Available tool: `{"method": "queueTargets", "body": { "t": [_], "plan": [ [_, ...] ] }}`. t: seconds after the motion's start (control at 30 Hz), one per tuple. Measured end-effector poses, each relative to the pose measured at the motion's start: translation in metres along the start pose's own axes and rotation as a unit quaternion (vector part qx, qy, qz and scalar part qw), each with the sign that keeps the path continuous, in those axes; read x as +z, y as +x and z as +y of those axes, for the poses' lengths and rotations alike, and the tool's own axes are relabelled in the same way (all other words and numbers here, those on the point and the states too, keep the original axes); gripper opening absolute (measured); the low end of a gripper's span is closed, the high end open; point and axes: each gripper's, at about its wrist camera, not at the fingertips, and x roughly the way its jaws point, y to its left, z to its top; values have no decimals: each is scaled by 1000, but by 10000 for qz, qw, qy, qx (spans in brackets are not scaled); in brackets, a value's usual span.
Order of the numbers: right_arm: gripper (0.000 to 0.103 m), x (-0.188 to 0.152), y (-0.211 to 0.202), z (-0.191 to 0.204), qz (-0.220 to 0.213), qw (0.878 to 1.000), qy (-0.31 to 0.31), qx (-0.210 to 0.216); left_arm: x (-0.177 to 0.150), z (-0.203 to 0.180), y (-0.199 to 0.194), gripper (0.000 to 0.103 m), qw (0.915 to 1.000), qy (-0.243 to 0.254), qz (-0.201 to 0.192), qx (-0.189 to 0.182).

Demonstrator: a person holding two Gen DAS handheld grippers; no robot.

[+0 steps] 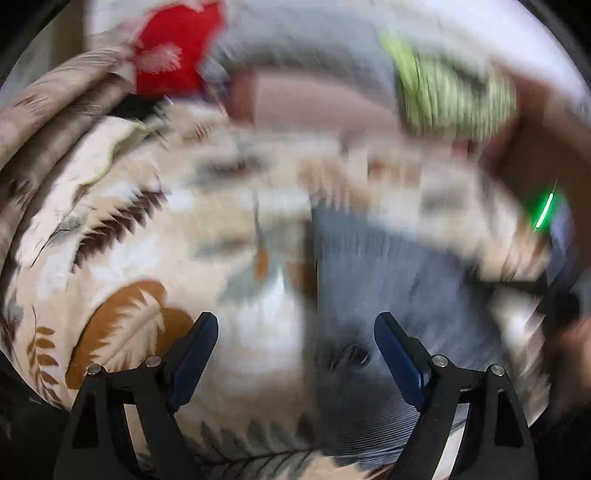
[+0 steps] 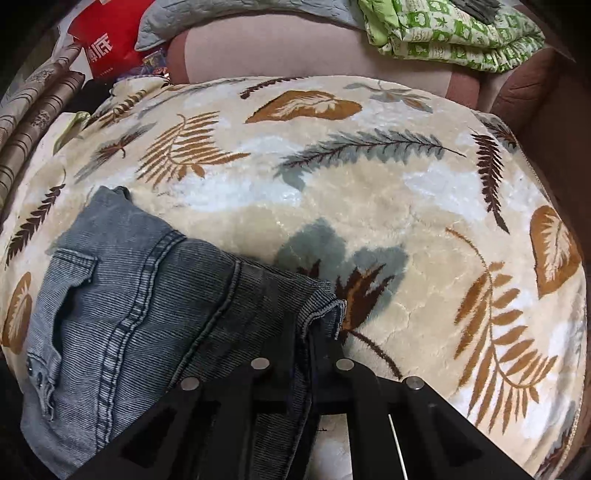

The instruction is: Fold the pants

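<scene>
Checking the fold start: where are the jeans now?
Right wrist view: the jeans lie lower left on the leaf-print blanket, one edge pinched in the right tool.

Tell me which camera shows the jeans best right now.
The right wrist view: the jeans are sharp there, pocket and seams clear, an edge pinched in the right gripper. The left wrist view shows them only as a blue-grey motion blur ahead of the open left gripper.

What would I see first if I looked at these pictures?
First you would see the blue jeans lying at the lower left of a fuzzy cream blanket covered in big brown and grey leaves. The right hand-held gripper is pinched shut on the jeans' edge, while the left hand-held gripper hangs open above them in a blurry picture. Bright green folded bedding sits at the far back right.
</scene>
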Motion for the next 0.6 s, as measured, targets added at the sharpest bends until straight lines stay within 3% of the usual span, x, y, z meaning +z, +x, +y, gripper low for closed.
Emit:
{"method": "queueTargets", "body": {
  "t": [0.03,0.1,0.2,0.27,0.3,0.33,0.37,0.4,0.47,0.5,0.53,0.57,0.6],
  "plan": [
    [9,1,-2,-4,6,9999,116,112,-5,-6,13,86,9995,204,216,40],
    [10,-1,-17,-13,-49,9984,493,288,-13,-7,11,88,9996,182,-133,144],
    [11,-14,-64,-10,-436,9917,766,941,-12,-7,12,88,9997,183,-81,132],
    [22,-29,-87,-7,-487,9737,1090,1942,-13,-8,12,88,9998,161,-83,128],
    [39,-40,-90,-5,-336,9568,1296,2581,-13,-8,12,88,9998,152,-90,130],
    [63,-53,-87,-2,-137,9325,1555,3257,-13,-8,12,88,9997,160,-108,134],
    [71,-68,-77,1,19,9138,1804,3639,-14,-8,12,88,9997,172,-126,148],
    [72,-81,-63,5,217,9133,1879,3606,-14,-8,11,88,9996,176,-128,152],
    [45,-104,-27,9,596,9337,1762,3059,-11,-7,8,87,9998,163,-121,77],
    [23,-112,-24,0,420,9363,1903,2922,-10,-4,4,87,9998,128,-142,10],
    [23,-116,-24,-10,474,9241,2179,3102,-7,-1,-6,87,9997,23,-228,-77],
    [23,-116,-26,-14,551,9199,2241,3170,-5,2,-14,87,9992,-100,-358,-113],
    [24,-113,-30,-13,617,9241,2119,3118,-3,3,-19,87,9987,-172,-468,-102]
  ]
}}
